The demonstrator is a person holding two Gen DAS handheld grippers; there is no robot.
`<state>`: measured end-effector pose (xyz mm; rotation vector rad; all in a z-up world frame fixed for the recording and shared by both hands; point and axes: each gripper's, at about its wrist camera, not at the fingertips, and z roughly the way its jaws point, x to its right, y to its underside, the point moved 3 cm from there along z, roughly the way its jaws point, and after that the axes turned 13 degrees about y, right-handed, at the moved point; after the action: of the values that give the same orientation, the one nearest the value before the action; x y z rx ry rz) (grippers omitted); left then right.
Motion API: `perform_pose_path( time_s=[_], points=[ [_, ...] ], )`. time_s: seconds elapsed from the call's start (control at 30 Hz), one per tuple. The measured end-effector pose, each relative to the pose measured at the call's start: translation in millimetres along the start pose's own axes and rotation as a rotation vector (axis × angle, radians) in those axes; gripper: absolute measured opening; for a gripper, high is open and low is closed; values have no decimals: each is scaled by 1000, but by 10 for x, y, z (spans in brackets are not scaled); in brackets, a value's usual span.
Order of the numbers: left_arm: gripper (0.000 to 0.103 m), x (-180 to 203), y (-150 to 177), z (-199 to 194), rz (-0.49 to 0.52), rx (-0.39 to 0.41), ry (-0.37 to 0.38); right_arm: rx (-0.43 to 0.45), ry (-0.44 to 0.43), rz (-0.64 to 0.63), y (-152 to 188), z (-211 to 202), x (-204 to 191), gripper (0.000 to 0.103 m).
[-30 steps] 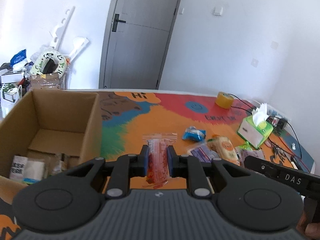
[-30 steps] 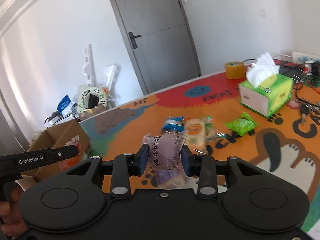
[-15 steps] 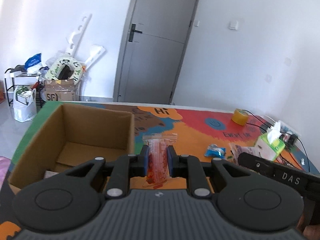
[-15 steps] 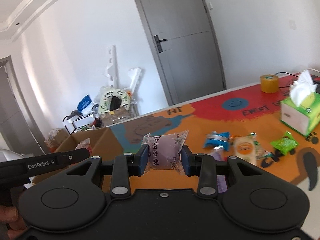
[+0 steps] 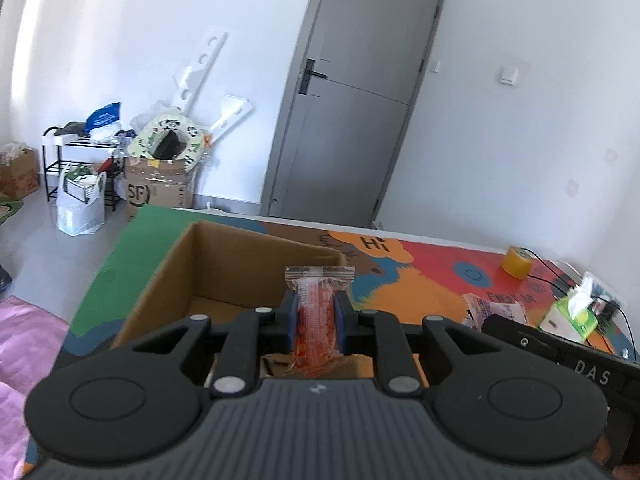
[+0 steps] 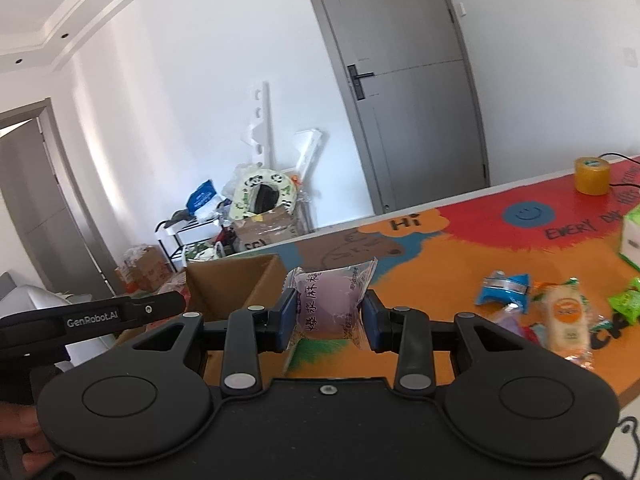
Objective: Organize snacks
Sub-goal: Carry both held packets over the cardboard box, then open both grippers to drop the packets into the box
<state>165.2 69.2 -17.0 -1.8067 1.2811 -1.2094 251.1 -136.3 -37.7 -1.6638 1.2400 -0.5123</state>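
Observation:
My left gripper (image 5: pixel 316 320) is shut on a clear packet of red snack (image 5: pixel 318 312), held upright above the near edge of the open cardboard box (image 5: pixel 240 264). My right gripper (image 6: pixel 330 312) is shut on a pale purple wrapped snack (image 6: pixel 332 300), just right of the same cardboard box (image 6: pixel 236 280). Loose snacks lie on the colourful mat to the right: a blue packet (image 6: pixel 504 288), an orange-labelled packet (image 6: pixel 568 320) and a green packet (image 6: pixel 626 300). The box floor is mostly hidden behind my left gripper.
A yellow tape roll (image 6: pixel 592 176) and a green tissue box (image 5: pixel 572 316) with cables sit at the table's far right. Beyond the table's left edge are floor, a shoe rack, bags and cartons (image 5: pixel 160 188). A grey door (image 5: pixel 352 120) is behind.
Both grippers have swung left and risen a little with their snacks. The box has come under the left gripper, and the loose snacks have slid to the right of both views.

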Motion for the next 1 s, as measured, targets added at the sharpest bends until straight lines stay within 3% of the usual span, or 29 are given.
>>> perform_pose_path(
  time_s=[0.77,1.0],
  points=[
    [22,-631,-131,-59,-86,23,-75,-42,-110,-94,-70,297,-822,36],
    [26,-728,-122,-177,-123,24,-94,-61,-126,-97,-98,328,-944,41]
  ],
)
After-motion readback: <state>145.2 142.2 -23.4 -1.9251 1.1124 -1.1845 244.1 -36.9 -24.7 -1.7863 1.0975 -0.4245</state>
